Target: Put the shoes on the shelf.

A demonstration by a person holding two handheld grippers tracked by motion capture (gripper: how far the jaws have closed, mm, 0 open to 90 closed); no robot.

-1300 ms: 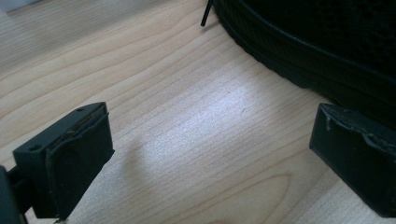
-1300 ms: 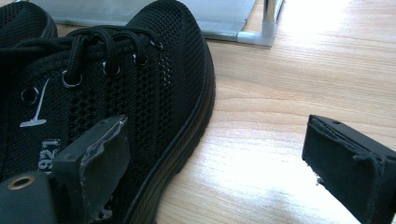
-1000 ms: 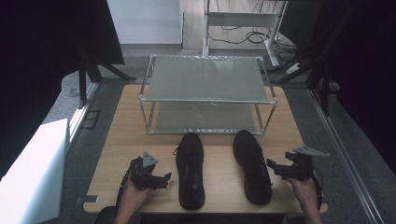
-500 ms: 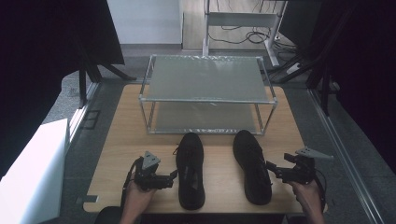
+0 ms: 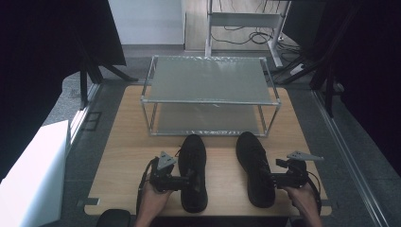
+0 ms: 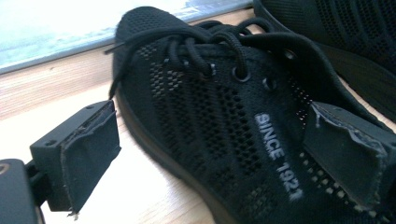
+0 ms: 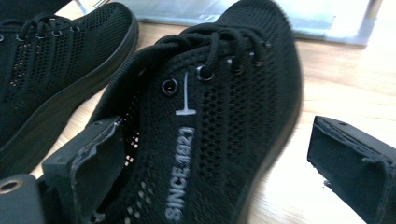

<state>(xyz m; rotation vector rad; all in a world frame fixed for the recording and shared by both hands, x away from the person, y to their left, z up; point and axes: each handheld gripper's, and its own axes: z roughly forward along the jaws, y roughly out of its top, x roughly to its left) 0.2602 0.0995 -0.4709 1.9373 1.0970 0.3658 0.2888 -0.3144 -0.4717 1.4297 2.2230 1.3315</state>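
Two black mesh lace-up shoes lie side by side on the wooden table, toes toward the rack: the left shoe (image 5: 193,172) and the right shoe (image 5: 255,168). My left gripper (image 5: 189,182) reaches in from that shoe's outer side, open. In the left gripper view the left shoe (image 6: 210,116) sits between the spread pads (image 6: 88,154). My right gripper (image 5: 276,178) is at the right shoe's outer side, open. In the right gripper view the right shoe (image 7: 219,116), printed "SINCE 1921", lies between its pads (image 7: 355,158).
A metal-framed rack (image 5: 210,78) with two shelves stands at the back of the table (image 5: 127,142), just beyond the shoe toes. A white box (image 5: 33,175) stands off the table's left side. Dark frames and cables surround the table.
Both grippers have moved inward from the table's sides, and their open jaws now straddle the rear parts of the shoes. The shoes have not moved.
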